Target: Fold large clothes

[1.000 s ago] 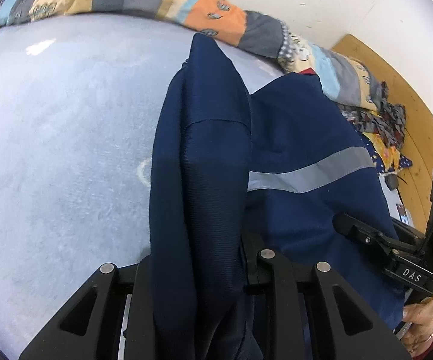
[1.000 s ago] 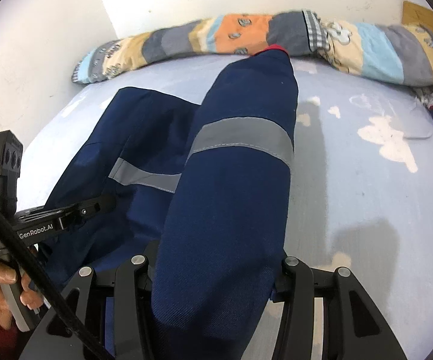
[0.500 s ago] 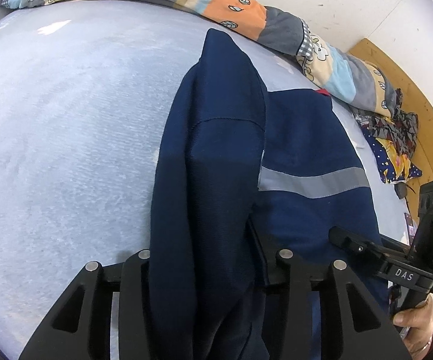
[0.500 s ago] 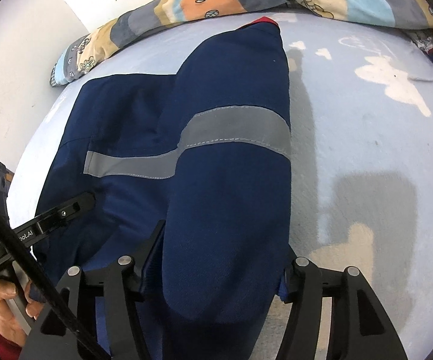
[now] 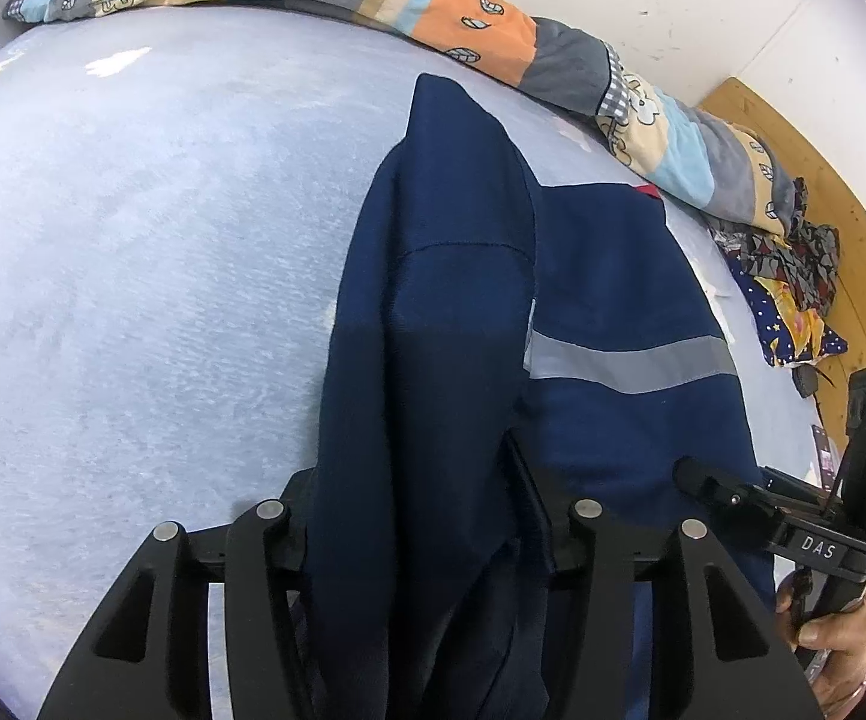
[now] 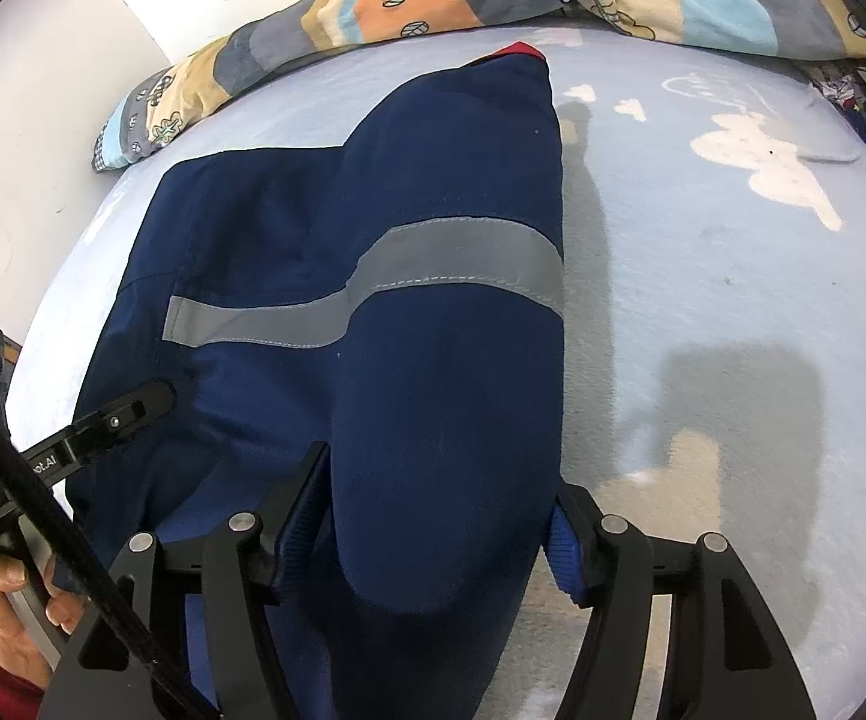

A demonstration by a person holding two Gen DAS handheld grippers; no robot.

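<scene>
While the navy work jacket [image 5: 613, 276] drapes over the pale blue bed sheet [image 5: 133, 240], the left gripper [image 5: 427, 516] and right gripper [image 6: 439, 510] each stand clamped on a bunched near edge, probably holding the cloth taut for a lengthwise fold

Pale blue bed [image 5: 133, 300], white wall [image 5: 703, 12].
</scene>
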